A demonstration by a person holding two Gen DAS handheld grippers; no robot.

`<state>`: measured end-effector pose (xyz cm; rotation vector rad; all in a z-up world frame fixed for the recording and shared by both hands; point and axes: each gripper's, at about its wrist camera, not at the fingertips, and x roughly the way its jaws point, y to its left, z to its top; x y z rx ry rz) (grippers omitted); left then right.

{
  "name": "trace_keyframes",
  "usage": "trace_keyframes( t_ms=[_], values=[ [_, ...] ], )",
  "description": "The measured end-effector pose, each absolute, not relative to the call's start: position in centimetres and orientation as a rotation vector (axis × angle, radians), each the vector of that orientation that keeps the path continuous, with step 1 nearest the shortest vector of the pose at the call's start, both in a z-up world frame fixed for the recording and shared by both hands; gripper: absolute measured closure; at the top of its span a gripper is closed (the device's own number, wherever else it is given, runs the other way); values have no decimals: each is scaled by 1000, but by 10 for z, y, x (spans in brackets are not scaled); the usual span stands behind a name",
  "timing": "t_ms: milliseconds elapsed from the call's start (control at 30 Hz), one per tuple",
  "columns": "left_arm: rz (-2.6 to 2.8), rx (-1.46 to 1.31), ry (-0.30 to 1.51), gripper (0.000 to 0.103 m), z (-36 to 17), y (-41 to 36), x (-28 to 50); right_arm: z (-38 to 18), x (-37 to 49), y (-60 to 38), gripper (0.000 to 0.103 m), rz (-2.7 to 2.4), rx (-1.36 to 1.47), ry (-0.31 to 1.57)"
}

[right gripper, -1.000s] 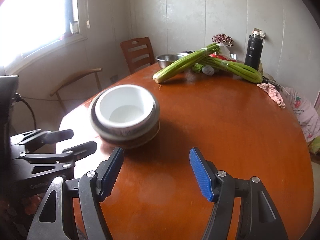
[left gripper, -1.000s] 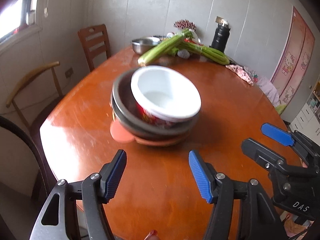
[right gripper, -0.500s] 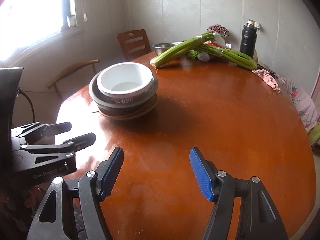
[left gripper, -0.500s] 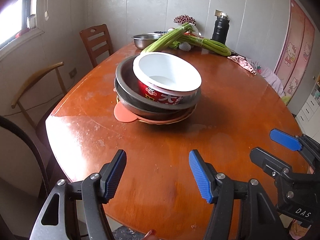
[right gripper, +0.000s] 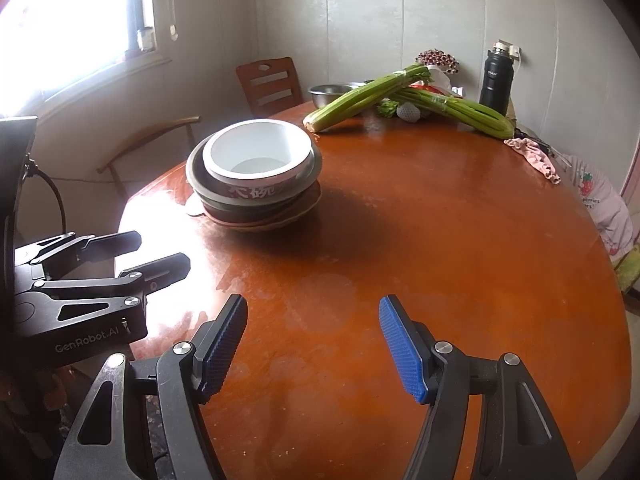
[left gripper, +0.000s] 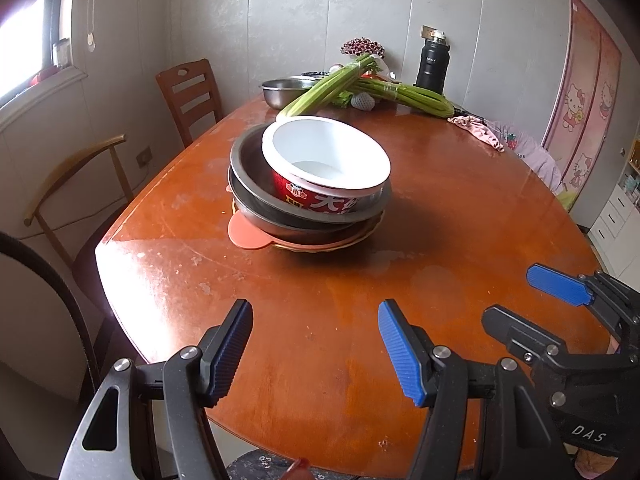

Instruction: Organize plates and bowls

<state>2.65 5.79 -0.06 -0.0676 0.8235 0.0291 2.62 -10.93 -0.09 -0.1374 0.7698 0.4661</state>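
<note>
A stack stands on the round wooden table (left gripper: pixel 460 216) (right gripper: pixel 460 240): a white and red noodle bowl (left gripper: pixel 326 160) (right gripper: pixel 258 154) sits tilted inside steel bowls (left gripper: pixel 248 188) (right gripper: pixel 200 188), which rest on plates (left gripper: pixel 248 230) (right gripper: pixel 280 220). My left gripper (left gripper: pixel 314 344) is open and empty, above the near table edge, well short of the stack. It also shows in the right wrist view (right gripper: pixel 136 254). My right gripper (right gripper: pixel 312 344) is open and empty over the table's near part. It also shows in the left wrist view (left gripper: pixel 528 300).
At the far side lie celery bunches (left gripper: pixel 360 84) (right gripper: pixel 404 96), a steel basin (left gripper: pixel 286 90) (right gripper: pixel 330 94), a black flask (left gripper: pixel 432 62) (right gripper: pixel 496 76) and a pink cloth (left gripper: pixel 476 130) (right gripper: pixel 532 158). Two chairs (left gripper: pixel 188 96) (right gripper: pixel 268 82) stand at the left by the window wall.
Both grippers have drawn back from the stack toward the near table edge. The stack looks farther away and stays put. Both stay open.
</note>
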Motion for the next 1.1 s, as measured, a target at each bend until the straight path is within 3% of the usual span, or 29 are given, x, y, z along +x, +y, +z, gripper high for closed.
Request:
trace_keyframes(
  t_ms=[1100],
  values=[
    [42,-62,846,38,-6,58,32,-4,28,-104,33,458,-151,784]
  ],
)
